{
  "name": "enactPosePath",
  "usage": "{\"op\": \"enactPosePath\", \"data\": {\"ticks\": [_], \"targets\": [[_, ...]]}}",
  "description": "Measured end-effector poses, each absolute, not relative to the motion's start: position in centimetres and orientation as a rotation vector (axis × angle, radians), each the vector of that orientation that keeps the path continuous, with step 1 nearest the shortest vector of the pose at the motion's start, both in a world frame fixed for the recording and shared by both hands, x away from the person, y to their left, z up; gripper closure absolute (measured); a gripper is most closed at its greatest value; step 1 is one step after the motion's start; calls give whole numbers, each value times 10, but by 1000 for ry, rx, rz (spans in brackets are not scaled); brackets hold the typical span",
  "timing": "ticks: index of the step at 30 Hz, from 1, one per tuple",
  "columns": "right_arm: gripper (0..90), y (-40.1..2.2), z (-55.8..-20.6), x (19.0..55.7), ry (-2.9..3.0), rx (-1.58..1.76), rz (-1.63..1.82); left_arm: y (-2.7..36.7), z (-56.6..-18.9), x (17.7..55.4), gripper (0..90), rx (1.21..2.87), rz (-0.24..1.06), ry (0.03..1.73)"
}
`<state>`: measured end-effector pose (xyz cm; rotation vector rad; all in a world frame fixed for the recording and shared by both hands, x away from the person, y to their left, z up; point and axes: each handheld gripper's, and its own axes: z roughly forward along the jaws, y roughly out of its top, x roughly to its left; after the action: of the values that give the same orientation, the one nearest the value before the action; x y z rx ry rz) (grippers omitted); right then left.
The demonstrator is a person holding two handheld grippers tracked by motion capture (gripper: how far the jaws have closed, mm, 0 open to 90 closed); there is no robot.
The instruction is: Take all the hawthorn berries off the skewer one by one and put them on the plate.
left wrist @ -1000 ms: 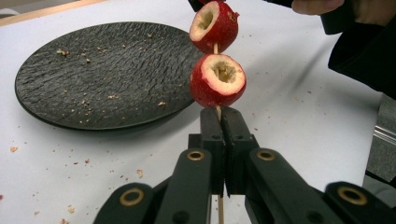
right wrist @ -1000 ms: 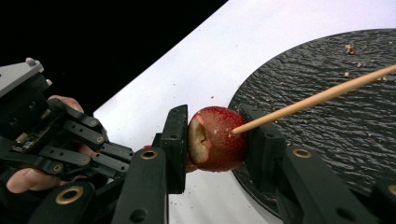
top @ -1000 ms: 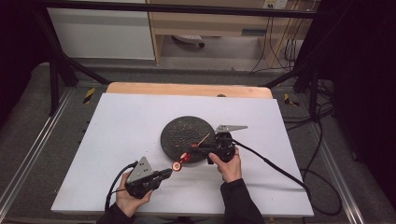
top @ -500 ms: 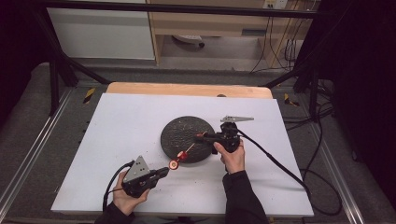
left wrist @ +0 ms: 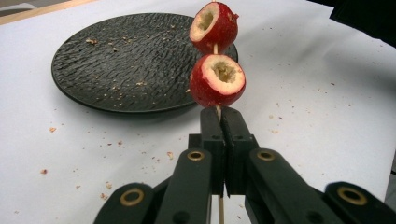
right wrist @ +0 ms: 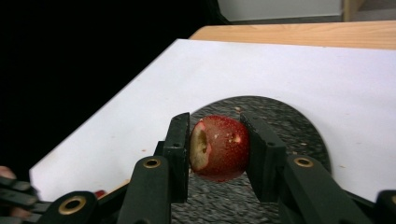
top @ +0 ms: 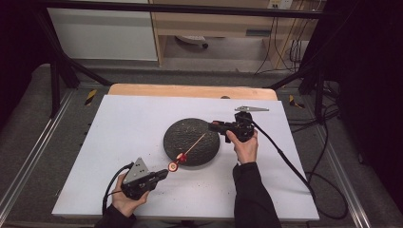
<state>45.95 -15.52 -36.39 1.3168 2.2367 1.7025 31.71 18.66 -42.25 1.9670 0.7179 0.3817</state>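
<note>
My left gripper [left wrist: 219,116] is shut on the lower end of a thin wooden skewer [left wrist: 218,110]. Two hollowed red fruits [left wrist: 217,80] are threaded on it, one above the other. In the high view this left gripper [top: 161,175] lies near the table's front, and the skewer [top: 197,142] slants up over the black textured plate [top: 191,141]. My right gripper [right wrist: 218,126] is shut on a third cored red fruit [right wrist: 219,147], held above the plate [right wrist: 289,121]. From above, the right gripper [top: 214,126] hovers at the plate's far right rim, beyond the skewer's tip.
A white sheet [top: 133,123] covers the wooden table [top: 190,90], with small crumbs scattered around the plate. Black cables trail from both grippers off the front and right. Dark frame poles and floor cables surround the table.
The right gripper has carried its red fruit away from the person and slightly right, from beside the skewer to the plate's far right rim. The left gripper and skewer have stayed put.
</note>
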Motion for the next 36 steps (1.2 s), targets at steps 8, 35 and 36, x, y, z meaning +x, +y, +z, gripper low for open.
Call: {"op": "enactPosePath", "data": {"ticks": [8, 35, 36], "targets": [[653, -146, -384, 469, 2282, 1343, 1580, 195, -419, 319, 887, 1937, 398, 758], [445, -114, -428, 457, 2409, 1279, 1437, 196, -423, 325, 887, 1933, 384, 825], [418, -115, -425, 455, 2403, 1269, 1453, 196, -423, 325, 887, 1933, 384, 824]]}}
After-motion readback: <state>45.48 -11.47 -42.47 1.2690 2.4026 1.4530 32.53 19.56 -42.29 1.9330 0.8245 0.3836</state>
